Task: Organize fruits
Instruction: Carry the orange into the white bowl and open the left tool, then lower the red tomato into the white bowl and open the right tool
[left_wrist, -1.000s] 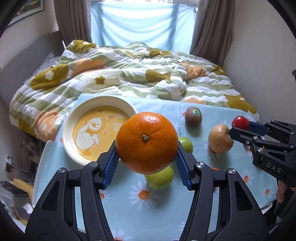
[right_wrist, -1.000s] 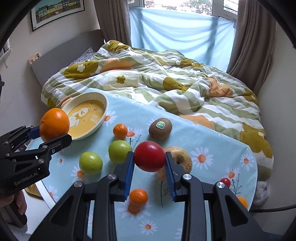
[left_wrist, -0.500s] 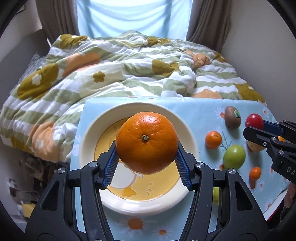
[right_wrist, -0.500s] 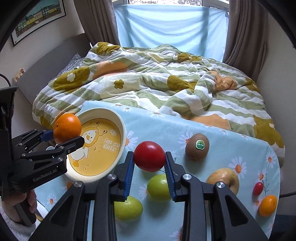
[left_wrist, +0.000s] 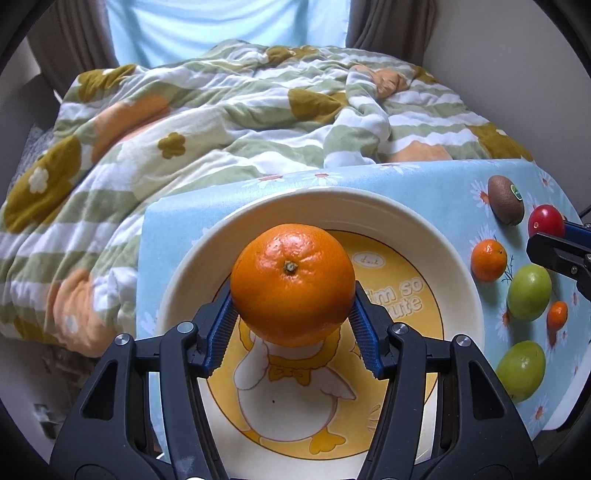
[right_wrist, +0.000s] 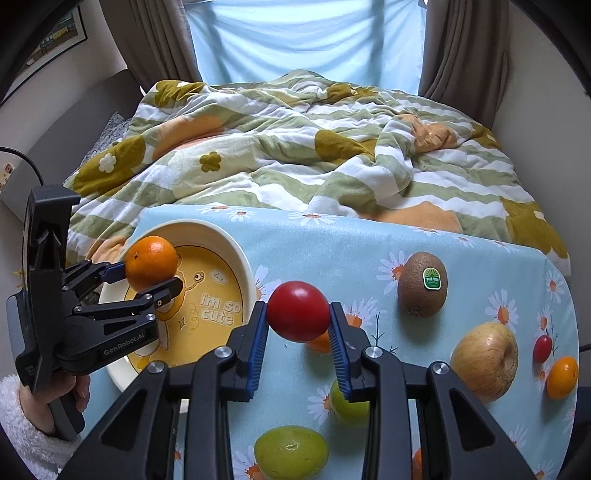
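Left wrist view: large orange (left_wrist: 291, 284) is clamped between the blue pads of the left gripper (left_wrist: 291, 325), held above the yellow duck bowl (left_wrist: 461, 266). Bowl interior is seen directly under the fruit. Judged step: orange to be lowered and let go inside the bowl. It should be brought low before the jaws are opened, so rolling or bouncing out is avoided. Centre of the bowl is preferred, away from the rim.

Right wrist view: red fruit (right_wrist: 298, 311) is gripped firmly by the right gripper (right_wrist: 298, 334), held over the floral tablecloth (right_wrist: 332, 240) just right of the bowl. Kiwi (right_wrist: 422, 284), apple (right_wrist: 484, 360) and green fruits (right_wrist: 291, 452) lie loose on the cloth. Red fruit is best kept clear until the left tool is withdrawn, so collision is avoided.
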